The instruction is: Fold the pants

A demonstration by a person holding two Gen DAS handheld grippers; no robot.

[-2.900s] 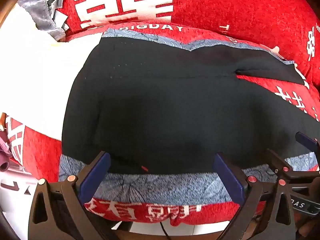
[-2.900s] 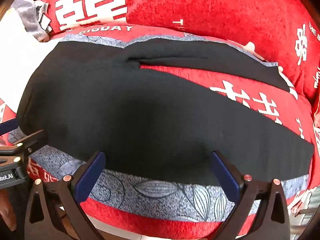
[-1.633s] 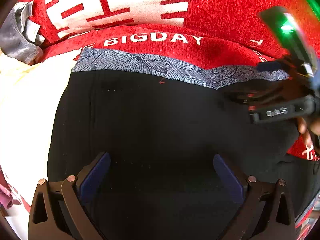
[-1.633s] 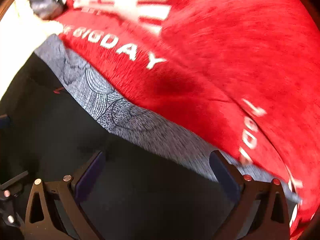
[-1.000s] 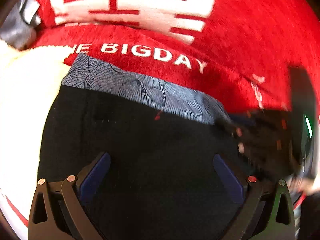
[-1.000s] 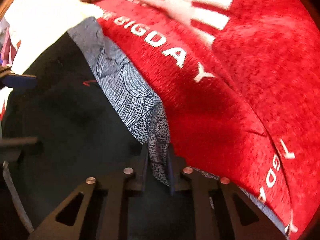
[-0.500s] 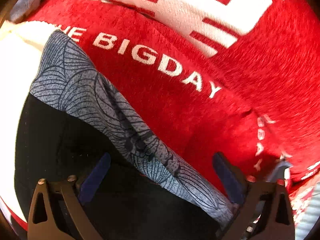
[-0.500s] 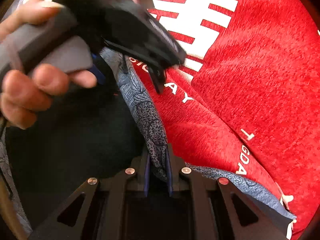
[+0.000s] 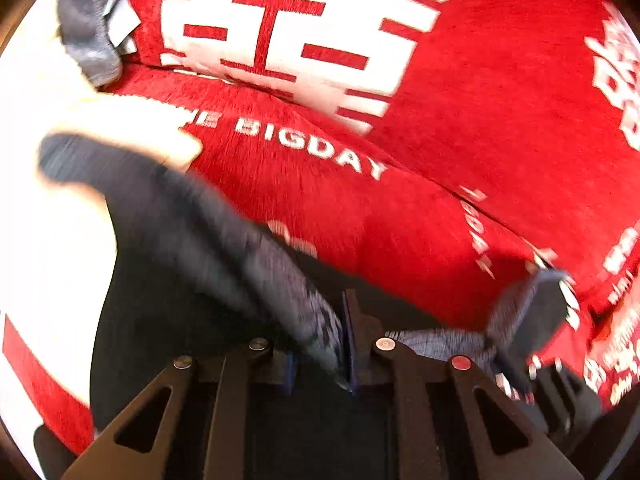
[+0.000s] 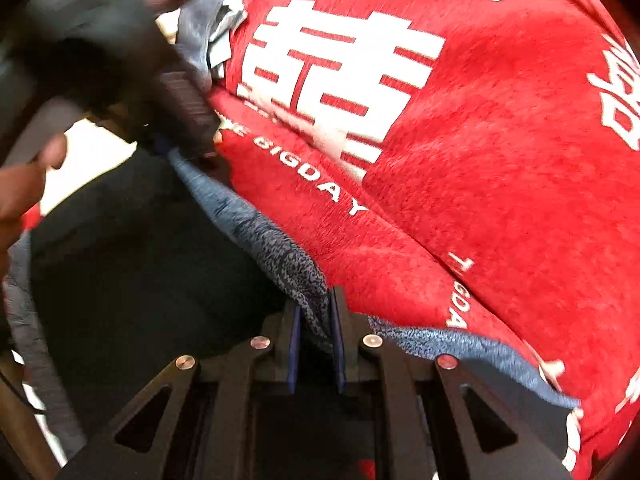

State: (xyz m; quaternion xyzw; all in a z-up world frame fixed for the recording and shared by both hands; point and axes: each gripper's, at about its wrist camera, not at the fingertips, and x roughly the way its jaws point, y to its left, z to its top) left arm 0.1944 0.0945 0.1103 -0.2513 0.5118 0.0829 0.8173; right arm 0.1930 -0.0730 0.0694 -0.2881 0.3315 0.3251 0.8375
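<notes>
The black pants (image 9: 168,300) with a grey-blue patterned side stripe lie on a red cover. My left gripper (image 9: 340,344) is shut on the stripe at the far edge of the pants and lifts it. My right gripper (image 10: 316,340) is shut on the same stripe (image 10: 280,252) further right. The left gripper also shows in the right wrist view (image 10: 176,92) at the upper left, pinching the stripe. The right gripper shows blurred in the left wrist view (image 9: 536,320) at the right.
The red cover (image 9: 460,120) with white characters and "BIGDAY" lettering rises behind the pants. A white cloth (image 9: 52,220) lies to the left, with grey garments (image 9: 92,32) at the upper left. A hand (image 10: 20,188) shows at the left edge.
My left gripper has closed on the far stripe edge and raised it. My right gripper closed on the stripe a second ago and still holds it, lifted.
</notes>
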